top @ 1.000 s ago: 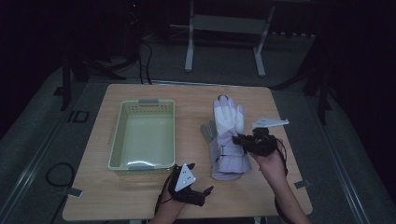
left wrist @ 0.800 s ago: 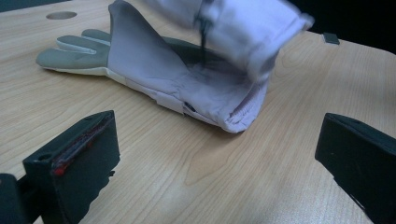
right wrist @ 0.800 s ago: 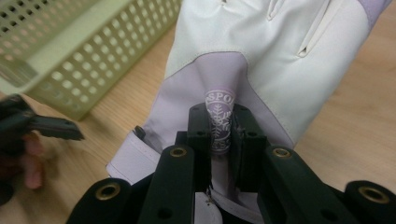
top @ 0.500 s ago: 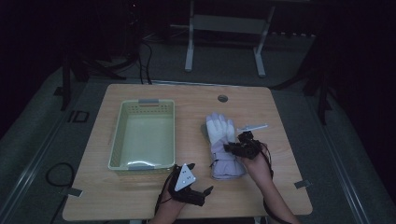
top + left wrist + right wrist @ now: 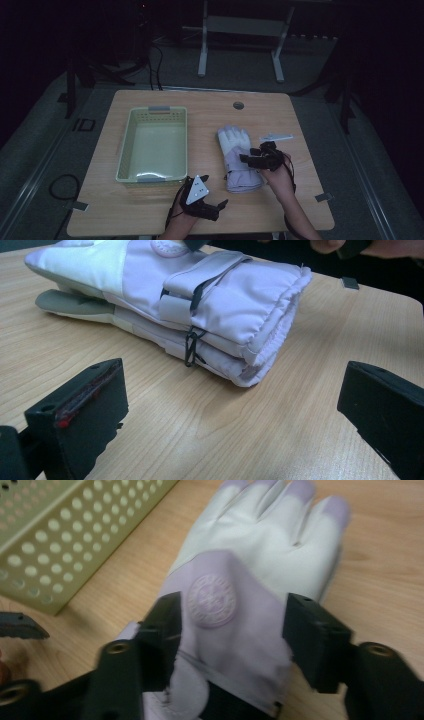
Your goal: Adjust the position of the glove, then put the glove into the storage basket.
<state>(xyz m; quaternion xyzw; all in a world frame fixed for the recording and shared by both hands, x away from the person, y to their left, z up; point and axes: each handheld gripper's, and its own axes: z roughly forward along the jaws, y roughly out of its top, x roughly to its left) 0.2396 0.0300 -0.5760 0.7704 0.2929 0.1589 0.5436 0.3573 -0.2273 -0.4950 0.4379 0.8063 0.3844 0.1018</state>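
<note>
Here's the pair of gloves [image 5: 239,159], stacked flat one on the other on the wooden counter [image 5: 300,200], right of the basket [image 5: 126,150] and well apart from it. Soft padded fabric, pale lilac at the cuffs, cream-white across the palm and fingers, with a round embossed badge [image 5: 211,600] on the back of the top glove. In the left gripper view the gathered cuffs [image 5: 270,325] face the camera, a thin black cord [image 5: 191,342] looping down over them; the fingertips run off the frame's top left.

The right claw [image 5: 248,159] sits low over the top glove, and its jaws have just been opening: they stand spread either side of the badge. Whether the pads touch the fabric is hard to say; that view is blurred.

The left claw [image 5: 212,207] rests near the counter's front edge, jaws wide apart with bare woodgrain between them, gloves just ahead.

The basket is pale green plastic, rectangular, its walls punched with round holes. A small flat pale piece [image 5: 276,136] lies beyond the gloves, too small to identify.
</note>
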